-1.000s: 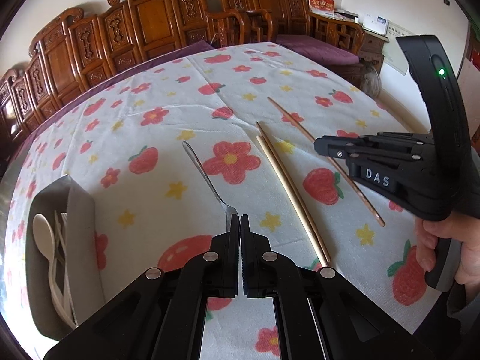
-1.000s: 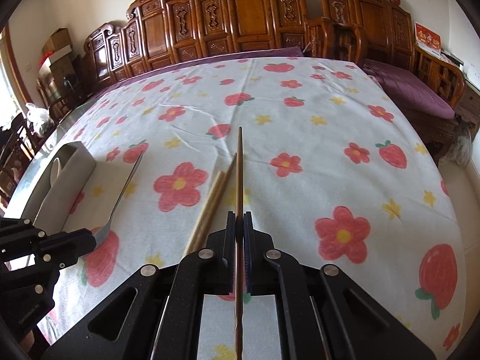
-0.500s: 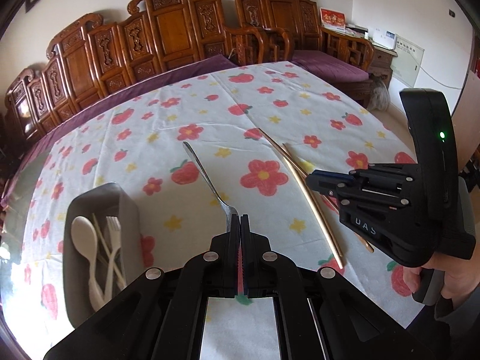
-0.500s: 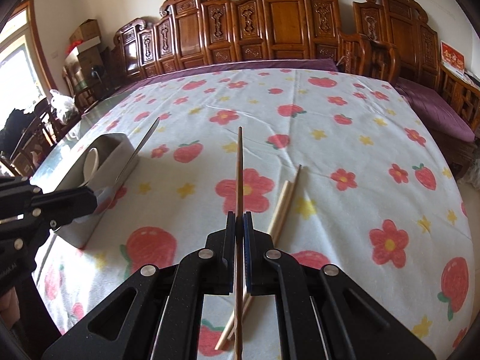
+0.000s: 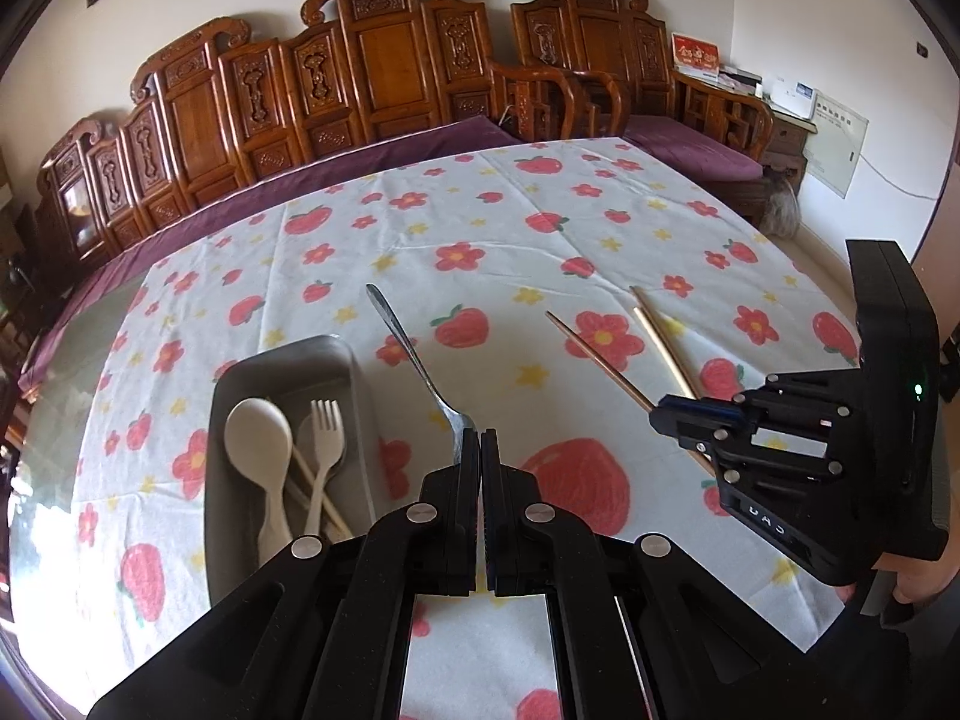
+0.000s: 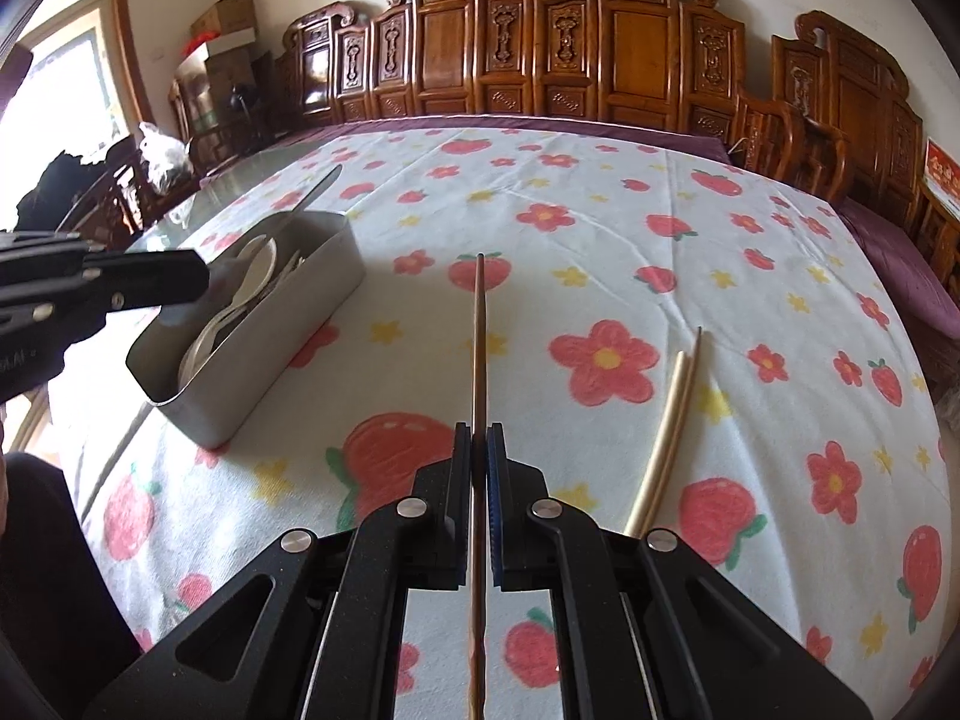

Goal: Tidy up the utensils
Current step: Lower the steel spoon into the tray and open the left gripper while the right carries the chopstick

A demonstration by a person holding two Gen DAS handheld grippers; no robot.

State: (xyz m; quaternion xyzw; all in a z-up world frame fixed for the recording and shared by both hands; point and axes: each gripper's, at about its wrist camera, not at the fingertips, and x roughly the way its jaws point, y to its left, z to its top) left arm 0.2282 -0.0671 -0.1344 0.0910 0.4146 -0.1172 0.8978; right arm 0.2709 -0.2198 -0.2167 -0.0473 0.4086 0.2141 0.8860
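My left gripper (image 5: 480,433) is shut on a metal spoon (image 5: 414,360), held in the air with its handle pointing away, just right of the grey utensil tray (image 5: 282,354). Inside the tray lie a white plastic spoon (image 5: 259,438), a white fork (image 5: 327,438) and pale chopsticks. My right gripper (image 6: 479,427) is shut on a brown chopstick (image 6: 479,336), lifted above the cloth to the right of the tray (image 6: 300,312). In the left wrist view the right gripper (image 5: 660,417) and its chopstick (image 5: 600,360) show at the right. In the right wrist view the left gripper (image 6: 204,282) hovers over the tray.
A pair of pale chopsticks (image 6: 666,420) lies on the strawberry-and-flower tablecloth (image 6: 600,210), right of the held chopstick; they also appear as chopsticks (image 5: 663,342). Carved wooden chairs (image 5: 372,78) line the table's far side. A person's hand (image 5: 912,588) holds the right gripper.
Both grippers have carried their utensils leftward and somewhat upward toward the grey tray. The tray now sits much nearer, and the pale chopstick pair has fallen away to the right.
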